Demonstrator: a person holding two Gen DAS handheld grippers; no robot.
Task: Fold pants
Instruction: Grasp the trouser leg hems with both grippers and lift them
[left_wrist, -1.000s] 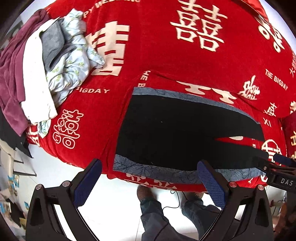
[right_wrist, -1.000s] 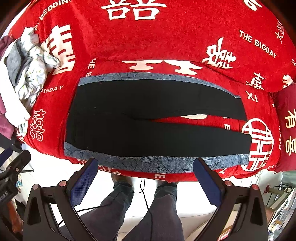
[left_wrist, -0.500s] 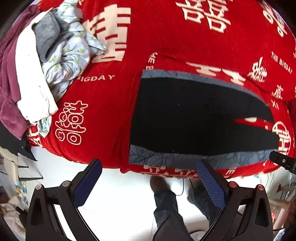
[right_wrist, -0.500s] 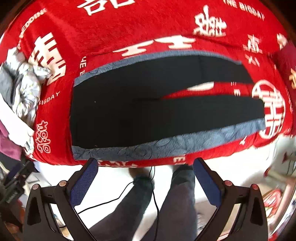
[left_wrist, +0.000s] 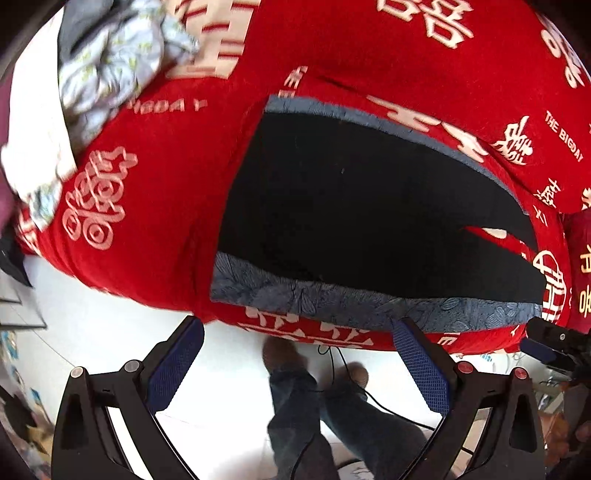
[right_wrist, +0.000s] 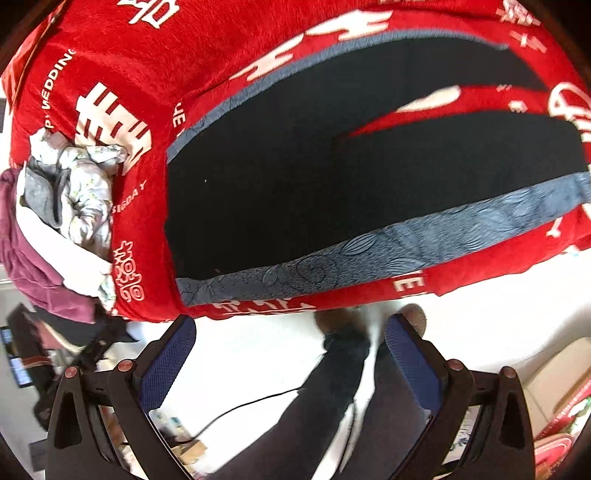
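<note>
Both grippers I am steering stand with their blue-padded fingers spread wide and nothing between them. From the left wrist view, the left gripper (left_wrist: 297, 356) hangs above the white floor (left_wrist: 122, 332), just short of the near edge of the red blanket (left_wrist: 155, 206); the right gripper (right_wrist: 290, 350) sits likewise in its own view, and its tip also shows at the right edge of the left view (left_wrist: 546, 341).

The black pants (left_wrist: 351, 206) lie flat on the blanket ahead of both grippers, not touched by either. Their grey patterned side stripe (right_wrist: 424, 240) runs along the near edge, closest to the fingers (a second stripe borders the far edge). The waist end points left, and the two legs (right_wrist: 461, 147) extend right with a red wedge of blanket showing between them.

A heap of other clothes (right_wrist: 70, 206) rests on the blanket's left end, apart from the pants. A person's legs (left_wrist: 317, 413) stand on the floor below the grippers.
</note>
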